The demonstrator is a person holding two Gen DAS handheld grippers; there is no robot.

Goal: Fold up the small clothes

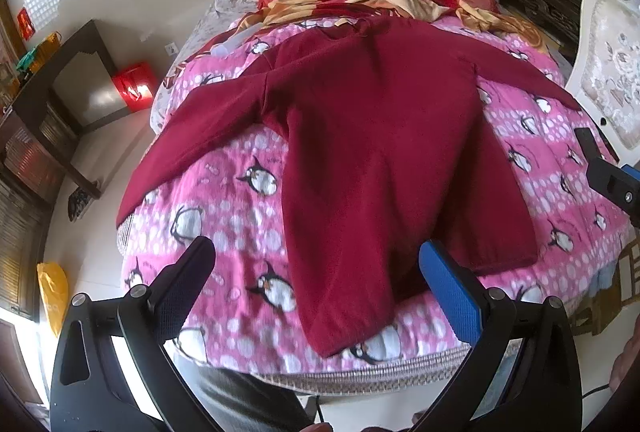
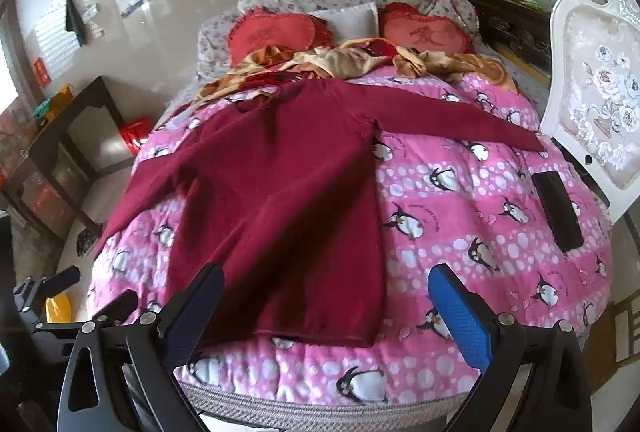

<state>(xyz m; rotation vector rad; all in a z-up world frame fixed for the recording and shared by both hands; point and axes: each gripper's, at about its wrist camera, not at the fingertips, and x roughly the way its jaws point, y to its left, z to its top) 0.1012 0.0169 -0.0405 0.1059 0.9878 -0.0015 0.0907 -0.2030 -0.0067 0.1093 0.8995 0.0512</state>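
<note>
A dark red long-sleeved sweater lies flat on a pink penguin-print quilt, both sleeves spread out, hem toward me. It also shows in the right wrist view. My left gripper is open and empty, hovering above the sweater's lower left hem near the bed's front edge. My right gripper is open and empty, above the hem's right part. The right gripper's tip also shows at the right edge of the left wrist view.
A black phone lies on the quilt's right side. Red heart cushions and crumpled gold-red cloth lie at the bed's head. A white ornate chair stands right; a dark cabinet left.
</note>
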